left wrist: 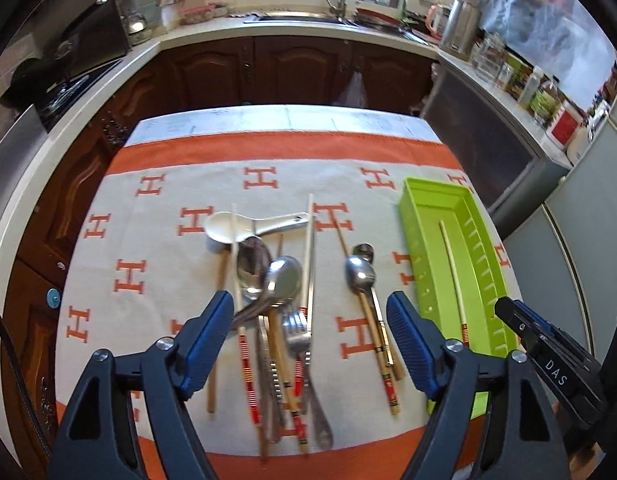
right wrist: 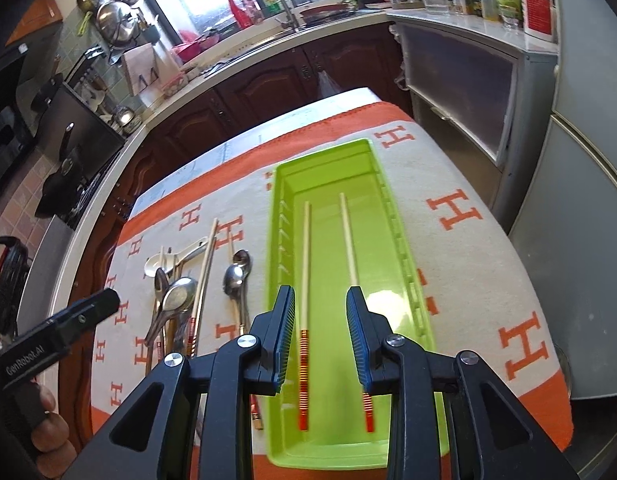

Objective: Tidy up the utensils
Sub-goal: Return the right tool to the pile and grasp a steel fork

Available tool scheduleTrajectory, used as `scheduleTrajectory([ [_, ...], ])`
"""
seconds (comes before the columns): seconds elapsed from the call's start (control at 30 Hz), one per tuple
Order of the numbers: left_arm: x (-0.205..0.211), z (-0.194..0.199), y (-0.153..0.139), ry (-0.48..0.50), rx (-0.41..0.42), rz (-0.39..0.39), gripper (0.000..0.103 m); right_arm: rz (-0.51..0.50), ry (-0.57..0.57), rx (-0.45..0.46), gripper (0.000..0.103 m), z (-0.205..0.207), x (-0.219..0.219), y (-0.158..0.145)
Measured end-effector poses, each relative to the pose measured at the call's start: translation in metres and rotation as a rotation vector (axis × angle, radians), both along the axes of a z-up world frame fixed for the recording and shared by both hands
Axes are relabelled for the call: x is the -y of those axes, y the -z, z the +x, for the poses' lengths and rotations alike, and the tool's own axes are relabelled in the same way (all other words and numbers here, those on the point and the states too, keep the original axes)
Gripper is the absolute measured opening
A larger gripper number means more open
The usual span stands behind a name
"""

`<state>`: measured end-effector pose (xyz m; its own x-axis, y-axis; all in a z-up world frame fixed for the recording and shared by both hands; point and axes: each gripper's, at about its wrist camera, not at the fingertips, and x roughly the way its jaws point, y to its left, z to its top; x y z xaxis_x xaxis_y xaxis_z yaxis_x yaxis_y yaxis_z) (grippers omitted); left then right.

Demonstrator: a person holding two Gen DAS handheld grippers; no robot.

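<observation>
**Two chopsticks in the tray, the heap still to sort**

The green tray [right wrist: 400, 240] lies on the right side of the table, on the H-patterned cloth [right wrist: 480, 280]. Inside it two pale chopsticks with red-banded ends [right wrist: 306, 264] lie lengthwise, apart from each other. Left of the tray, a pair of metal spoons [left wrist: 360, 276] lies crossed with chopsticks; further left sits the main heap [left wrist: 276, 312] of spoons, a fork, chopsticks and a white ladle-shaped spoon [left wrist: 236, 226].

The left gripper [left wrist: 310, 320] hangs over that heap with its jaws spread wide and nothing between the pads. The right gripper [right wrist: 320, 336] is above the near end of the tray, its jaws partly apart and gripping nothing; the chopsticks lie below on the tray floor.

The step in hand appears to be fetching the next utensil. That calls for lowering the left jaws around one piece, likely a chopstick or the top spoon, without dragging its overlapping neighbours.
</observation>
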<state>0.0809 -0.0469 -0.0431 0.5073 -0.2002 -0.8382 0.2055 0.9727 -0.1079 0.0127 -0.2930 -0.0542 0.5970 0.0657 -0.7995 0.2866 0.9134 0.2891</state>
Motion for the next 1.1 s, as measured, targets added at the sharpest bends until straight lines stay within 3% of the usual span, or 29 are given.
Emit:
scheduleTrajectory([
  [0.07, -0.016, 0.001, -0.002, -0.024, -0.004, -0.029, 0.086, -0.001, -0.024, -0.001, 0.027, 0.003, -0.01, -0.001],
  [0.2, -0.043, 0.0, -0.002, -0.045, -0.019, -0.086, 0.086, -0.013, -0.082, -0.006, 0.027, 0.011, -0.034, -0.002],
  [0.37, -0.061, -0.003, 0.0, -0.014, -0.027, -0.166, 0.096, -0.019, -0.156, -0.011, 0.027, 0.02, -0.063, -0.002],
  [0.47, -0.067, -0.004, 0.002, -0.008, -0.015, -0.159, 0.099, -0.016, -0.208, -0.015, 0.027, 0.025, -0.081, 0.0],
  [0.73, -0.071, 0.001, 0.03, 0.013, -0.011, -0.066, 0.096, 0.071, -0.382, -0.016, 0.028, 0.042, -0.124, 0.023],
  [0.97, -0.083, 0.008, 0.073, 0.005, -0.125, -0.086, 0.081, 0.086, -0.472, -0.049, 0.028, 0.055, -0.155, 0.066],
  [1.1, -0.095, 0.009, 0.088, -0.029, -0.151, -0.098, 0.081, 0.135, -0.485, -0.062, 0.027, 0.063, -0.157, 0.084],
])
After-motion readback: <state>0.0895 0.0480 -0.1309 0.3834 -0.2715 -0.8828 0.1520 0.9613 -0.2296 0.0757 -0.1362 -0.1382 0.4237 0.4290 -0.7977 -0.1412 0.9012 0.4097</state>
